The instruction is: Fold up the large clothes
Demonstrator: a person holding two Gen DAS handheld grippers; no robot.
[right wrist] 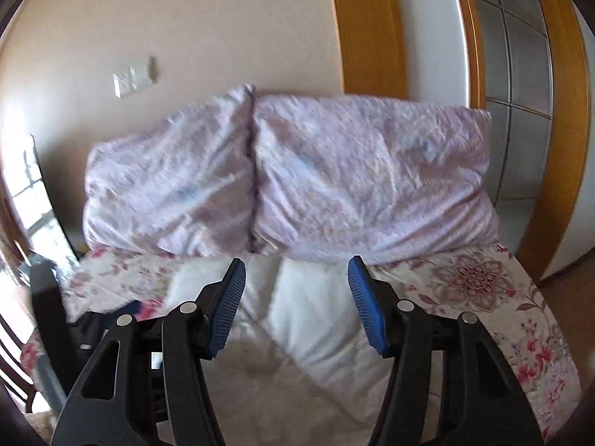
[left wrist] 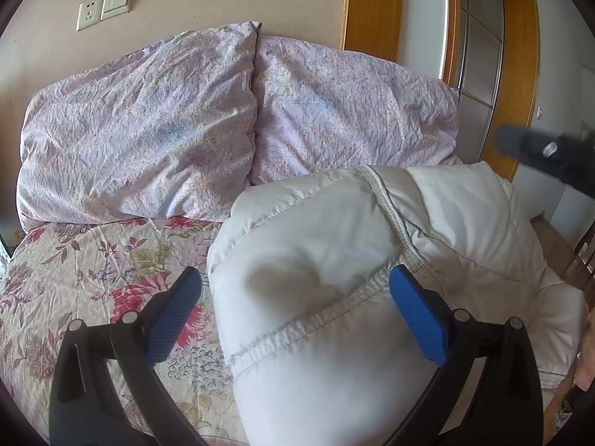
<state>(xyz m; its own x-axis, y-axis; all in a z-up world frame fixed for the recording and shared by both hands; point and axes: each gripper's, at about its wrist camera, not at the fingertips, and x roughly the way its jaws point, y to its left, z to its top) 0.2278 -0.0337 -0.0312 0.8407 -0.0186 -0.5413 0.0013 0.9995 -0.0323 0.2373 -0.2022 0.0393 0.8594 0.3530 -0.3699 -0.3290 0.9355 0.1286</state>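
A white padded garment (left wrist: 334,260) lies bunched on the floral bed sheet (left wrist: 93,267), with a stitched seam running across it. My left gripper (left wrist: 295,286) is open, its blue pads (left wrist: 416,316) straddling the garment's left part just above it. In the right wrist view the same garment (right wrist: 297,316) lies flat below my right gripper (right wrist: 296,275), which is open and empty above it. The right gripper's dark body shows blurred at the right edge of the left wrist view (left wrist: 550,156).
A folded lilac quilt (left wrist: 223,122) lies against the beige wall at the bed's head, also in the right wrist view (right wrist: 297,174). A wooden door frame (left wrist: 372,7) and wardrobe stand at the right. Dark equipment (right wrist: 48,316) sits at the bed's left edge.
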